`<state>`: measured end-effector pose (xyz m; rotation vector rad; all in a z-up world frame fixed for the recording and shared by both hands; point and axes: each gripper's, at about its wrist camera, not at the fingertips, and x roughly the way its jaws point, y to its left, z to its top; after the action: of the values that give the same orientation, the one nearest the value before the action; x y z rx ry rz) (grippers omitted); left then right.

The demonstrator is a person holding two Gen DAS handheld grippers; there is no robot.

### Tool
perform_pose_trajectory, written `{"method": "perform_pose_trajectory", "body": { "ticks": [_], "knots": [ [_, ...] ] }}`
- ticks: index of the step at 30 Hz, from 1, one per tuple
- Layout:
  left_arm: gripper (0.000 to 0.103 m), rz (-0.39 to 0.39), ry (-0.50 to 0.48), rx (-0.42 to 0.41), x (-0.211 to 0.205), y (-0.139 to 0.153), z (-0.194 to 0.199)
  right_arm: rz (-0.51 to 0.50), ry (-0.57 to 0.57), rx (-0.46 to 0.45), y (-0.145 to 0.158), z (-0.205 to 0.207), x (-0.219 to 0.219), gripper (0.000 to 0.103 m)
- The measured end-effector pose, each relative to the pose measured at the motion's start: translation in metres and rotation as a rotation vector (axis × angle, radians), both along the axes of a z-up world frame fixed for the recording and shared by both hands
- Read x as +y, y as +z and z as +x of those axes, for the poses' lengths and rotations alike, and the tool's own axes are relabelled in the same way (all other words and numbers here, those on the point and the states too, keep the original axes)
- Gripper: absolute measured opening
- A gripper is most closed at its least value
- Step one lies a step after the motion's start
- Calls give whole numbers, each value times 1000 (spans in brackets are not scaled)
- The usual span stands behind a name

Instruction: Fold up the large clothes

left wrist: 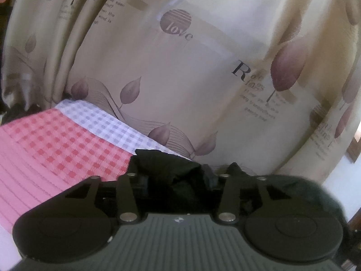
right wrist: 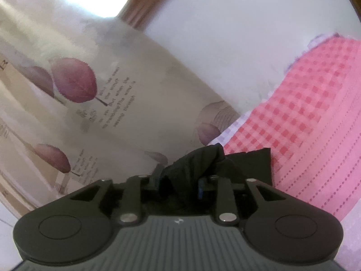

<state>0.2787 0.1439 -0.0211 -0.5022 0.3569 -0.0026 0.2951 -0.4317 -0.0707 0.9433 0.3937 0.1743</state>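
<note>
A cream curtain (left wrist: 180,72) printed with mauve leaves and lettering hangs close behind a bed spread with a pink-and-white checked sheet (left wrist: 52,144); a pale wall (right wrist: 237,33) and a wooden window frame (right wrist: 146,2) show in the right wrist view.

The task's thing is a black garment (left wrist: 171,169), dark and soft. A bunched corner of it sits between the fingers of the left gripper (left wrist: 176,176), low over the sheet near the curtain's foot. The right gripper (right wrist: 180,176) has another bunched fold of it between its fingers, with a flat black edge lying on the sheet just to the right.

Both grippers stand part open. In each the cloth fills the gap, but the pads are mostly hidden behind it, so I cannot tell whether they press on it or it lies loose between them.

By my judgement the step in hand is laying a folded edge down. To do it well, the two corners should meet the sheet level with each other, the edge between them pulled taut so no wrinkle is trapped. Let go only once the cloth rests flat, then draw straight back so the fingers do not drag the fold.
</note>
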Motion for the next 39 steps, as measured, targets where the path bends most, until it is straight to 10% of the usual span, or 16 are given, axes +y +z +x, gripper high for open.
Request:
{"method": "perform_pose_trajectory", "body": {
  "ticks": [5,10,13,17,20,29,39],
  "knots": [
    [97,26,63,-37,-3,1,-5,28,-69,-39,-6,-8,-9,96],
    [100,42,74,-61,-7,6,-9,8,-64,-73,0,-14,-10,96],
    [86,31,-12,-61,-22,10,-7,-127,32,-120,17,-12,19,95],
    [47,79,-198,-26,-73,17,12,-413,254,-148,39,7,105,53],
    [46,95,-276,-24,-108,19,30,-523,386,-126,37,32,172,36],
    [46,341,-329,32,-152,-16,105,-828,568,-63,1,99,284,29],
    [11,49,-187,84,-88,-83,135,-660,497,-53,-38,123,226,19]
  ]
}}
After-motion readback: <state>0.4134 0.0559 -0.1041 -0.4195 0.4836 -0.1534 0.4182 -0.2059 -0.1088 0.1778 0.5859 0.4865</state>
